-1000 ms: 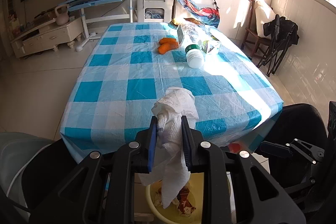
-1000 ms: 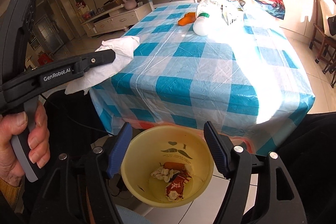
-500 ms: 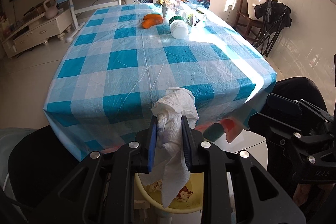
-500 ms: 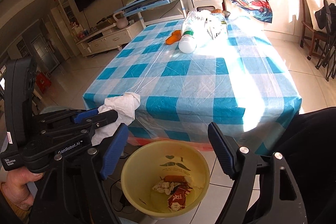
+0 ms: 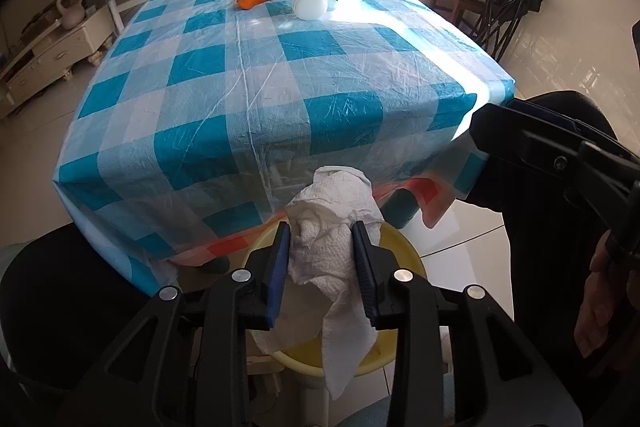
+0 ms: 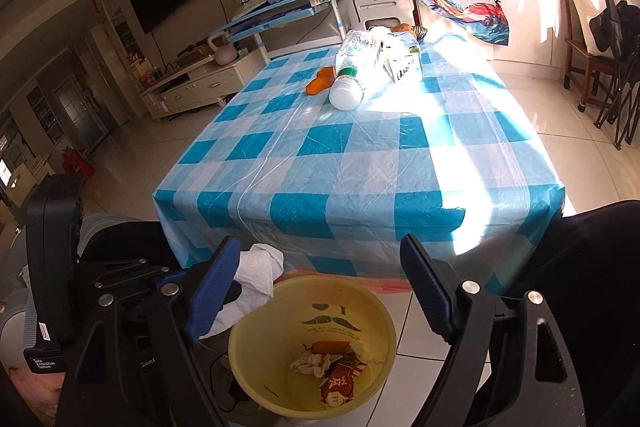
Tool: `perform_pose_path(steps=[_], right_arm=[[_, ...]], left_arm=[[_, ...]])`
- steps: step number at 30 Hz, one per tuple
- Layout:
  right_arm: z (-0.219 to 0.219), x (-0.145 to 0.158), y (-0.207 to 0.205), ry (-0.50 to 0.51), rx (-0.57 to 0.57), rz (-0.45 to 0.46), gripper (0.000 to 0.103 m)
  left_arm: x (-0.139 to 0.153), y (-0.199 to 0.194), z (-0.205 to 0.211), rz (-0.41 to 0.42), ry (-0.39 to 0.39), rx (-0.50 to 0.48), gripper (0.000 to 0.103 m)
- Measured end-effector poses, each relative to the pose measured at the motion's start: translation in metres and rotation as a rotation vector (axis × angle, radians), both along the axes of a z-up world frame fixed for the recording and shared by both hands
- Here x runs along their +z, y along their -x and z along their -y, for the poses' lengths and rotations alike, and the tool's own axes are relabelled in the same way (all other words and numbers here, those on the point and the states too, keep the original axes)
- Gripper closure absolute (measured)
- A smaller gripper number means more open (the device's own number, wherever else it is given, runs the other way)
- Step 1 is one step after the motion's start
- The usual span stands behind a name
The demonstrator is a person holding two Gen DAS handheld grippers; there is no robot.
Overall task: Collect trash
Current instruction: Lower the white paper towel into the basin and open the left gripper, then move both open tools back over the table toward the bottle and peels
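1. The left claw [image 5: 322, 263] hangs over the yellow bin [image 6: 312, 343], which stands on the floor just off the near edge of the worktop [image 6: 360, 155].
2. Its jaws are opening, with a crumpled white paper towel [image 5: 332, 239] between them. The blue pads [image 5: 280, 267] still lie against the wad on both sides, so the towel is still pinched, and a loose tail of it droops below the jaws into the mouth of the bin.
3. From the right wrist view the same towel [image 6: 256, 275] shows at the bin's left rim, partly hidden behind the right claw's left finger.
4. The right claw [image 6: 320, 291] is spread wide and its jaws are opening further. Nothing is between them; the bin's far rim and the hanging edge of the blue-and-white checked cloth show through the gap.
5. The bin already holds scraps on its bottom: crumpled paper [image 6: 310, 363], a red printed wrapper [image 6: 338, 383] and an orange piece [image 6: 330, 347].
6. Near the far edge of the worktop lie more things: a white bottle with a green collar [image 6: 346, 93] on its side, orange peel [image 6: 320, 81] just beside it toward the left edge, a clear plastic bag [image 6: 356, 51] behind the bottle, and a small carton [image 6: 404, 65] toward the right edge.
7. The near half of the worktop carries only the cloth, with sunlight across its right side.
8. A hand [image 5: 600, 307] gripping the right claw's handle shows at the right edge of the left wrist view.
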State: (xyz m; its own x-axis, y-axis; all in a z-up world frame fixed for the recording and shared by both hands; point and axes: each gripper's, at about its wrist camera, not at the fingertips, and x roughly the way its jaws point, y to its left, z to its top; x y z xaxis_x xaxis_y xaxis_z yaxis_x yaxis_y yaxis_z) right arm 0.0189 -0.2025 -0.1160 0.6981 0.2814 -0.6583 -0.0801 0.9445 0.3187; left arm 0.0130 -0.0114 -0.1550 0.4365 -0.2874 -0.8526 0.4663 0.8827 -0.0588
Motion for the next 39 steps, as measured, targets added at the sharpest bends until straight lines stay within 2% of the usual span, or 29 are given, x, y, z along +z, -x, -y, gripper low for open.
perform_pose_path(steps=[5, 18, 23, 32, 39], right_arm=[[0.001, 0.000, 0.001, 0.000, -0.003, 0.001, 0.024], [0.001, 0.000, 0.001, 0.002, -0.004, -0.001, 0.023], [0.001, 0.000, 0.001, 0.002, -0.004, -0.001, 0.022], [0.008, 0.000, -0.010, 0.010, -0.018, 0.010, 0.022], [0.013, 0.000, -0.030, 0.038, -0.028, 0.014, 0.022]], left_arm=[[0.002, 0.003, 0.000, 0.011, -0.013, 0.003, 0.049], [0.010, 0.004, -0.004, 0.056, -0.018, 0.030, 0.034], [0.020, 0.003, -0.010, 0.107, -0.001, 0.051, 0.028], [0.045, -0.030, -0.021, 0.182, 0.063, 0.131, 0.023], [0.052, -0.067, -0.008, 0.192, 0.095, 0.145, 0.022]])
